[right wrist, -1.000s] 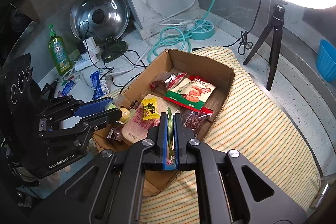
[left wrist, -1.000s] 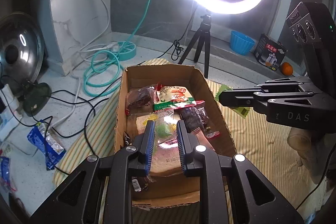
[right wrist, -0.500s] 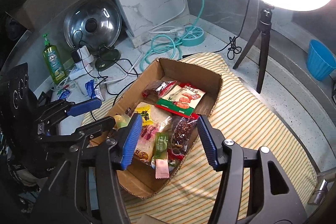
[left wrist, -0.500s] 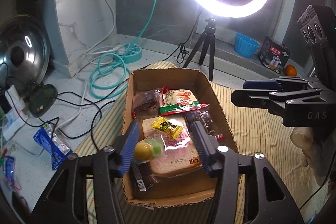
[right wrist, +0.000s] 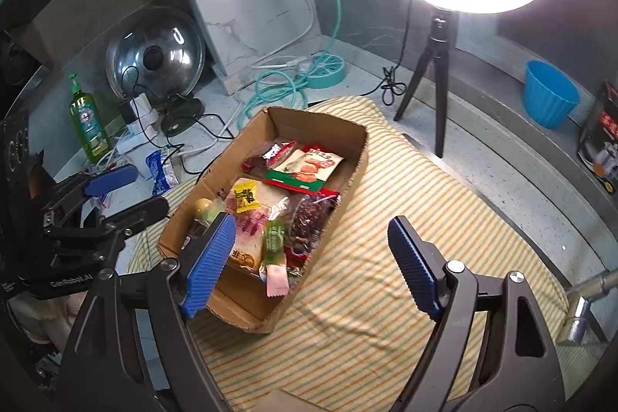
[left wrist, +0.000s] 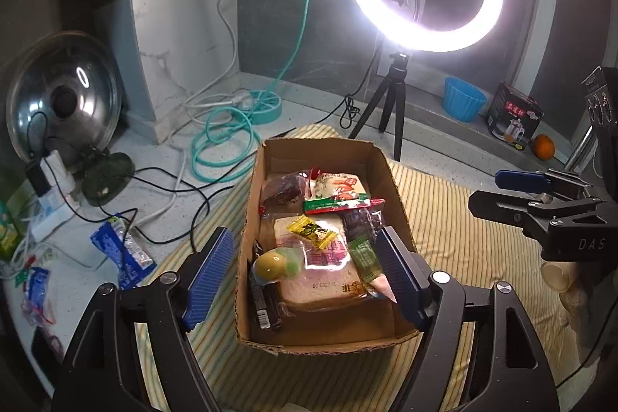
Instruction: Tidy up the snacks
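I hold my left hand-held gripper [left wrist: 305, 277] spread wide over the cardboard box [left wrist: 399, 203], my right hand-held gripper [right wrist: 309, 265] equally spread beside it; neither pinches anything. The snacks lie packed inside, green packet [right wrist: 273, 242] tilted against the near wall. Striped cloth [right wrist: 425, 219] right of the box gives open room.

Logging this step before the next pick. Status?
Left tool open, empty, above the box. Right tool open, empty, over the cloth. Snacks lie in the box, green packet included. Nothing in the way.
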`<state>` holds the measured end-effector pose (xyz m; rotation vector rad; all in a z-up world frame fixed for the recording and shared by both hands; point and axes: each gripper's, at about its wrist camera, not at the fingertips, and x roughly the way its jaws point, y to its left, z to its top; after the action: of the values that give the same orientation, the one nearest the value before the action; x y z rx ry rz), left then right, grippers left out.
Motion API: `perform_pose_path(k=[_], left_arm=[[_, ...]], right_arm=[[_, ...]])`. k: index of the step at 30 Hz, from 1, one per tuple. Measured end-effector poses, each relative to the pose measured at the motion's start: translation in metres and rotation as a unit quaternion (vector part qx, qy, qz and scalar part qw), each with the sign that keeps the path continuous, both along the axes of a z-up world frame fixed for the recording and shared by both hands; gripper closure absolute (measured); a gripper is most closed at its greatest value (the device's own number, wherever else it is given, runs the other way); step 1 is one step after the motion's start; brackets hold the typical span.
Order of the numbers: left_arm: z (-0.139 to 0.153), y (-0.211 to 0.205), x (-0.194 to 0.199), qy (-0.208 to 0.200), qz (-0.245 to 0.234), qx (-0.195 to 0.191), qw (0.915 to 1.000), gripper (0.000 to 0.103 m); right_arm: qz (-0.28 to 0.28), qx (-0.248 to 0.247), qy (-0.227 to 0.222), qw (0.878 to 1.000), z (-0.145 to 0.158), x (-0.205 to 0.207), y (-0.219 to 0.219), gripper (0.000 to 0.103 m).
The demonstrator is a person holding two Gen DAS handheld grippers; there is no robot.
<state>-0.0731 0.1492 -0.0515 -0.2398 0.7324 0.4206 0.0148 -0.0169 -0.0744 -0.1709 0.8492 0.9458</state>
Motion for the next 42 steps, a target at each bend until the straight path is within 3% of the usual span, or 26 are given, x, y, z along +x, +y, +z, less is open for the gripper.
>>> perform_pose_path(k=[5,8,14,42], left_arm=[[0.012,-0.010,-0.010,-0.010,0.014,0.013,0.9998,0.023],[0.018,-0.014,-0.014,-0.011,0.020,0.017,0.9996,0.023],[0.021,-0.022,-0.021,-0.009,0.026,0.013,0.9995,0.023],[0.032,-0.041,-0.034,-0.021,0.034,0.017,0.9991,0.023]], right_arm=[[-0.032,-0.003,-0.006,0.999,0.004,-0.004,-0.020,0.017],[-0.046,0.004,-0.009,0.999,0.007,-0.008,-0.032,0.004],[-0.065,0.016,-0.021,0.998,0.016,-0.019,-0.047,0.003],[-0.057,0.021,-0.036,0.998,0.030,-0.038,-0.060,0.000]])
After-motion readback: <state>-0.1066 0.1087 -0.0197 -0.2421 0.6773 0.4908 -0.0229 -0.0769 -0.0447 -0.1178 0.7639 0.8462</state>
